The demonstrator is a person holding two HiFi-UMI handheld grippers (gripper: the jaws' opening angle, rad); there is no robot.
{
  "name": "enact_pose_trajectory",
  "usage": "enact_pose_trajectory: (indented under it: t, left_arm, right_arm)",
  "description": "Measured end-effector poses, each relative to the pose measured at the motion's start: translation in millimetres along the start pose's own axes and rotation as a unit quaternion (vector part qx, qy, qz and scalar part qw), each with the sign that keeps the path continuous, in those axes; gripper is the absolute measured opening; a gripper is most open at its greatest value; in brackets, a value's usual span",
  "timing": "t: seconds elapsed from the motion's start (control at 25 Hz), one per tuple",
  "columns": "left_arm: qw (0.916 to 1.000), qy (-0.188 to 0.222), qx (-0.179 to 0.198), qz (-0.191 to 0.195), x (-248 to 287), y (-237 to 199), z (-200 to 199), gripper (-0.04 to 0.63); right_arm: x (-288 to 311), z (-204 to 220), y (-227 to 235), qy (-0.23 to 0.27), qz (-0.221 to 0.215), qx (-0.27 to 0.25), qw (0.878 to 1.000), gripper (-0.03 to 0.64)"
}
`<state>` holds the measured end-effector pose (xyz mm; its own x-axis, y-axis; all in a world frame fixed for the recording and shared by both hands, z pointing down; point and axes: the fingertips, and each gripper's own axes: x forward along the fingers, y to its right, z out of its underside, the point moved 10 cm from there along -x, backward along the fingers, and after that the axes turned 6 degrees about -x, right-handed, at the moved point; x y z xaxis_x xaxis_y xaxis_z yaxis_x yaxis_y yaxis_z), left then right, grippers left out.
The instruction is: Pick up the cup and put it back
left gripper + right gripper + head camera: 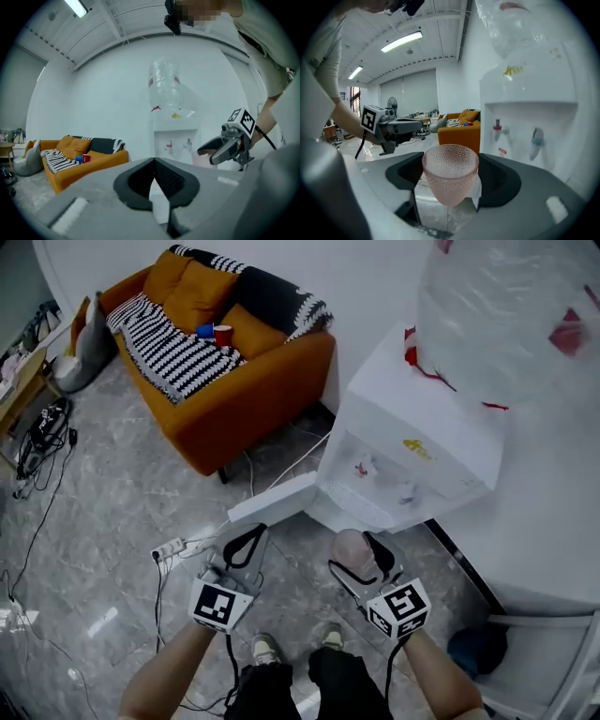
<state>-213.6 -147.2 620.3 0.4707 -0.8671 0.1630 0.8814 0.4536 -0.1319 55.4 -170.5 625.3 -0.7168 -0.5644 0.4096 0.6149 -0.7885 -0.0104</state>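
Cup [450,176] clamped in the right claw [451,171], just in front of the dispenser [403,442]!
The pads press its dimpled sides below the rim, lower centre of frame. It looks small, light and stiff. It could be glass or hard plastic, so treat it as fragile. The dimples aid grip. The left claw [153,163] is pinched together, empty.

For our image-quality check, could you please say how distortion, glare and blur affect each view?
Head view: edges bend, floor shows glare. Left gripper view: fisheye curve, dark corners. Right gripper view: fisheye, ceiling lights glare bright, cup is sharp.
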Motion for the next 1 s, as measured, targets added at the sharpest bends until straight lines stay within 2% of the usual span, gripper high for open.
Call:
enact_pose_trajectory:
  t: [0.08,0.36,0.52,0.72,0.92,1.0]
  left_arm:
    - [1.0,0.001,0.003,0.006,-7,5,-30,0.002]
    - [0.9981,0.029,0.053,0.017,-39,30,-138,0.002]
    - [0.9985,0.031,0.035,0.029,-59,46,-195,0.002]
    - [0.9983,0.032,0.04,0.028,-78,64,-265,0.002]
    - [0.9948,0.034,0.083,0.048,-97,88,-328,0.002]
    - [0.9895,0.052,0.122,0.058,-106,98,-351,0.002]
  right_arm:
    - [-21,-35,-4,0.005,-0.003,-0.001,1.0,0.367]
    - [-79,-162,-11,0.013,-0.023,-0.032,0.999,0.367]
    - [-109,-231,-15,0.03,-0.015,-0.053,0.998,0.367]
    - [-145,-301,-18,0.055,-0.011,-0.05,0.997,0.368]
    - [-178,-354,-29,0.078,-0.013,-0.081,0.994,0.368]
    - [-191,-369,-33,0.083,-0.007,-0.088,0.993,0.368]
